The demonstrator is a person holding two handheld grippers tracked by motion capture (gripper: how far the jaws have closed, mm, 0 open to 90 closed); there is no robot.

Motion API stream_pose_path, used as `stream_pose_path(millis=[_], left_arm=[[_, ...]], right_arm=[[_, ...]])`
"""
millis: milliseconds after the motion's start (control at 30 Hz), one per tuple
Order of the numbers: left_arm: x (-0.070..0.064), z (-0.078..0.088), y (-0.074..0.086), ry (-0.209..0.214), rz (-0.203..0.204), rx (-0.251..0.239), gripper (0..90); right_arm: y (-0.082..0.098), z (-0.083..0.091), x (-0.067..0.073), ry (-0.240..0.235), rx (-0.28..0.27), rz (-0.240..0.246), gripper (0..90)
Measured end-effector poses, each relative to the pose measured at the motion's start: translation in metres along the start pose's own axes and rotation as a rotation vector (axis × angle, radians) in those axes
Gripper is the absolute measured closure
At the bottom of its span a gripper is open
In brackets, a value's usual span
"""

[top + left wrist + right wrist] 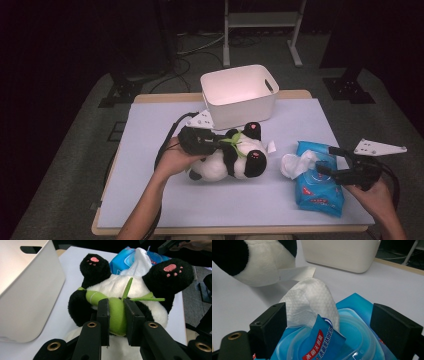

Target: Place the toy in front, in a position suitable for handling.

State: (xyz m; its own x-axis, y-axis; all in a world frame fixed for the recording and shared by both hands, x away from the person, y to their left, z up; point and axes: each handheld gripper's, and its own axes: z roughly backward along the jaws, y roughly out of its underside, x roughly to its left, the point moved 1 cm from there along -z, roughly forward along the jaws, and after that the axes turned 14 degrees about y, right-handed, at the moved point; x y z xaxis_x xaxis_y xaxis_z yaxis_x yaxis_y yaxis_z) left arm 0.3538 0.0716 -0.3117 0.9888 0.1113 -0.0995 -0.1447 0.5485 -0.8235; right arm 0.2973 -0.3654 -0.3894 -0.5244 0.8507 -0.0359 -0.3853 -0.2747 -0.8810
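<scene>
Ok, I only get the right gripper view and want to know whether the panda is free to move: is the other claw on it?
Observer: Yes. The left claw is shut on the green bamboo on the panda.
Operator: How does the panda lie?
Observer: On its back, with its feet pointing toward the wipes pack.
Operator: Anything in the bin?
Observer: From the high view, nothing shows inside the bin.
</scene>
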Motion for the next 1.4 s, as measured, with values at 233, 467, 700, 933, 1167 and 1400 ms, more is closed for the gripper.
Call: stream_pose_path(millis=[233,467,700,933,1167,1400], left_arm=[[-0.004,-0.012,-0.001,0.002,-0.009,0.012,75.8],[-0.005,-0.028,0.004,0.005,0.000,0.019,75.7],[-0.007,-0.040,0.014,0.028,0.013,0.031,75.4],[-0.009,-0.050,0.024,0.060,0.029,0.029,73.6],[-0.006,-0.048,0.031,0.061,0.049,0.029,65.7],[-0.005,-0.044,0.035,0.065,0.051,0.027,50.9]], right_arm=[[0.000,-0.001,0.001,-0.003,0.001,0.007,12.8],[0.000,-0.002,0.001,-0.006,0.003,0.008,12.7],[0.001,-0.002,0.001,-0.011,0.008,0.010,12.8],[0.002,-0.002,0.003,-0.015,0.011,0.017,12.8],[0.002,0.000,0.003,-0.023,0.015,0.015,12.8],[-0.005,0.001,0.006,-0.041,0.016,0.027,12.8]])
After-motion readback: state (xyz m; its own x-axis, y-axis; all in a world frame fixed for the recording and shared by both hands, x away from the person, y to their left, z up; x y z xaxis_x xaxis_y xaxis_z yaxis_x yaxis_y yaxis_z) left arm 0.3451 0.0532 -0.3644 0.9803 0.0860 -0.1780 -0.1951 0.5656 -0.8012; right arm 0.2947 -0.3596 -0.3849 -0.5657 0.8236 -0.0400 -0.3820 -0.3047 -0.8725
